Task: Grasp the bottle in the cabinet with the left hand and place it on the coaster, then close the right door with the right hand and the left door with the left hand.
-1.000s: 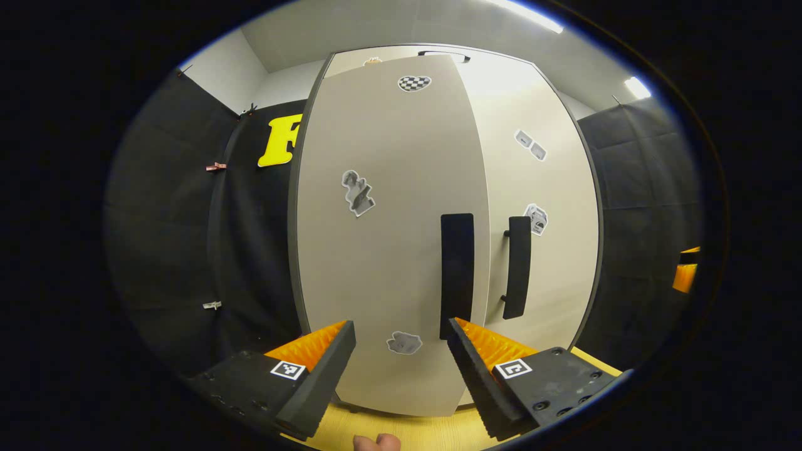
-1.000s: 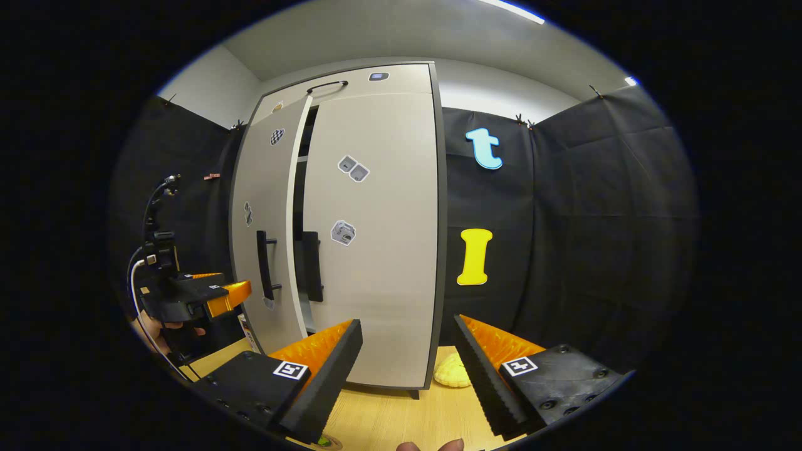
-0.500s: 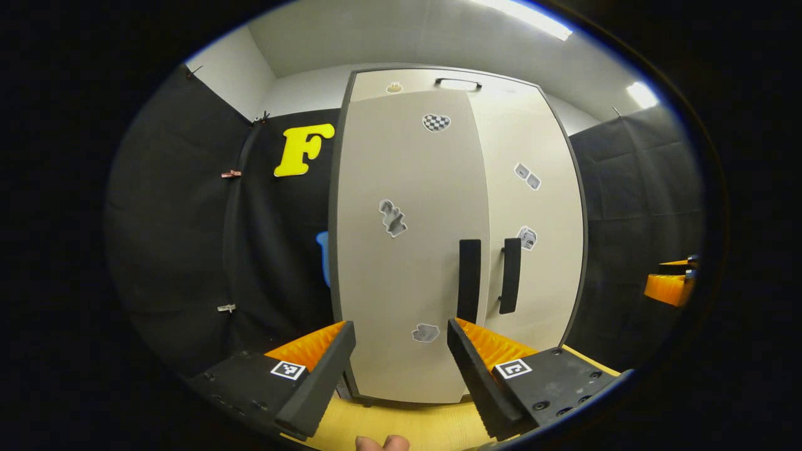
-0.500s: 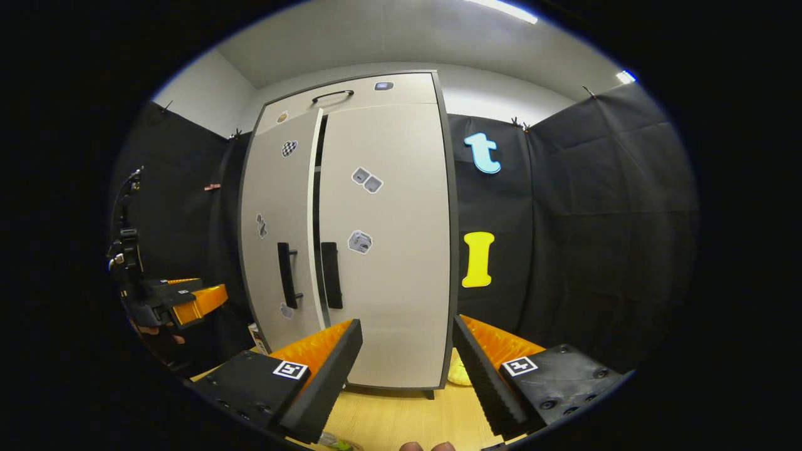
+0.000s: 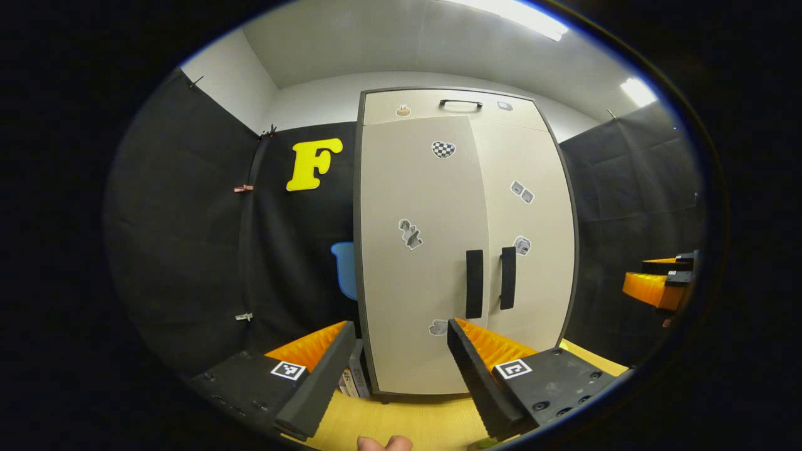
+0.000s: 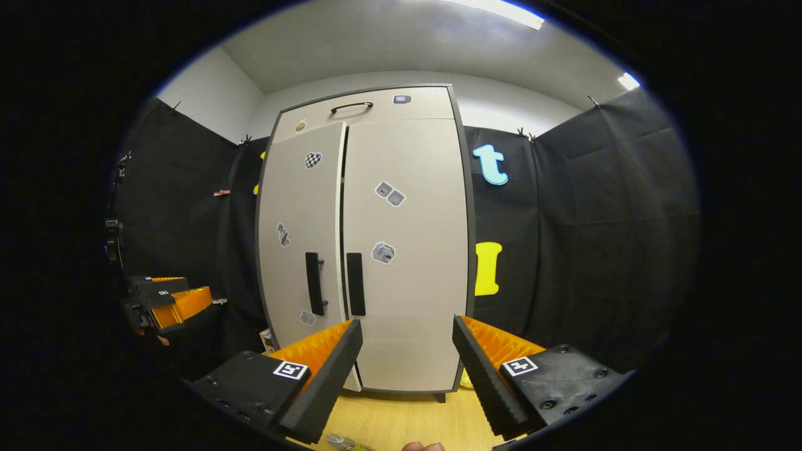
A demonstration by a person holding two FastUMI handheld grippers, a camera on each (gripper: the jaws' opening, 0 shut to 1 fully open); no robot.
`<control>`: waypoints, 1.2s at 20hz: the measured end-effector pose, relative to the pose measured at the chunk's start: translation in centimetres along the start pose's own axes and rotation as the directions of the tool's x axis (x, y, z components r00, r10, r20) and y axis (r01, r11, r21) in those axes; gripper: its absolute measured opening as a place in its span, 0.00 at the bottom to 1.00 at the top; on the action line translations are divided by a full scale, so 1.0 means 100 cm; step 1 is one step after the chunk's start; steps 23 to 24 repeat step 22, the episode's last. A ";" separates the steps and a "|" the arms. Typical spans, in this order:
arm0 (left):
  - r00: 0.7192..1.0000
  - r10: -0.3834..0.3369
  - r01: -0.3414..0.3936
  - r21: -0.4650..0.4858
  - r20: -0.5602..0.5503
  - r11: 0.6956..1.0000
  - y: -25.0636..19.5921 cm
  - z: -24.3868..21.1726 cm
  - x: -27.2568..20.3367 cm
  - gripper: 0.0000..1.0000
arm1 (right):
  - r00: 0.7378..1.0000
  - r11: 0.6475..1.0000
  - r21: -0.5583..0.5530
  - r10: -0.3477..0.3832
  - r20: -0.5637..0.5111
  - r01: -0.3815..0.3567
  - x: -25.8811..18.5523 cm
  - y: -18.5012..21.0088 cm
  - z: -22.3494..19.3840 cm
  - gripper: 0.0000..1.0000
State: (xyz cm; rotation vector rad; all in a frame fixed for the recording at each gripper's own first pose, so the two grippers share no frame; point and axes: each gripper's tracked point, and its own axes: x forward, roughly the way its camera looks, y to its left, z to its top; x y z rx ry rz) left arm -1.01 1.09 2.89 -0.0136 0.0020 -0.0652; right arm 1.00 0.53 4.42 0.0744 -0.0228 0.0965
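In your left gripper view, your left gripper (image 5: 395, 369) hangs in front of the cabinet (image 5: 463, 244) with its jaws spread wide and nothing between them. Both doors look shut: the left door (image 5: 416, 263) and the right door (image 5: 532, 219) meet in a thin vertical seam, and their two black handles (image 5: 474, 284) stand side by side just either side of it. The cabinet's dark left edge runs straight down to the wooden worktop (image 5: 420, 423), where a few small flat items (image 5: 351, 382) lean just beside its bottom corner. You have open air between the jaws and the door faces. Your right gripper (image 5: 658, 285) shows at the far right edge, well apart from the cabinet.

In your right gripper view, your right gripper (image 6: 407, 376) also hangs clear of the cabinet (image 6: 376, 250), jaws spread and empty. A narrow dark line still shows along the upper seam between the doors. A yellow object (image 6: 467, 380) peeks out at the cabinet's bottom right corner. At the bottom edge, low on the worktop (image 6: 407, 419), you see the top of something clear with green below (image 6: 343, 443), likely the bottle, though too little shows to be sure. Your left gripper (image 6: 172, 304) sits far left, well away from the doors.
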 end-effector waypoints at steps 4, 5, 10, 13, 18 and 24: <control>1.000 0.016 -0.016 -0.011 -0.014 1.000 0.009 -0.002 -0.015 0.94 | 1.000 0.999 -0.034 0.009 -0.001 -0.009 -0.005 0.013 -0.004 0.96; 1.000 0.022 -0.022 -0.016 -0.013 1.000 0.011 -0.003 -0.018 0.94 | 1.000 0.999 -0.037 0.010 -0.001 -0.010 -0.006 0.015 -0.005 0.96; 0.999 0.033 -0.034 -0.029 -0.029 0.999 0.017 -0.008 -0.026 0.94 | 1.000 1.000 -0.010 0.013 -0.016 -0.013 -0.007 0.022 -0.011 0.96; 0.999 0.025 -0.026 -0.017 -0.032 1.000 0.014 -0.009 -0.025 0.94 | 1.000 1.000 -0.017 0.002 -0.019 -0.003 -0.009 0.021 -0.010 0.96; 1.000 0.017 -0.018 -0.012 -0.016 1.000 0.014 -0.005 -0.026 0.94 | 1.000 1.000 -0.027 -0.014 -0.017 0.013 -0.011 0.019 -0.010 0.97; 1.000 0.016 -0.016 -0.008 -0.012 1.000 0.014 -0.004 -0.026 0.94 | 0.999 0.999 -0.034 -0.035 -0.017 0.034 -0.013 0.015 -0.008 0.96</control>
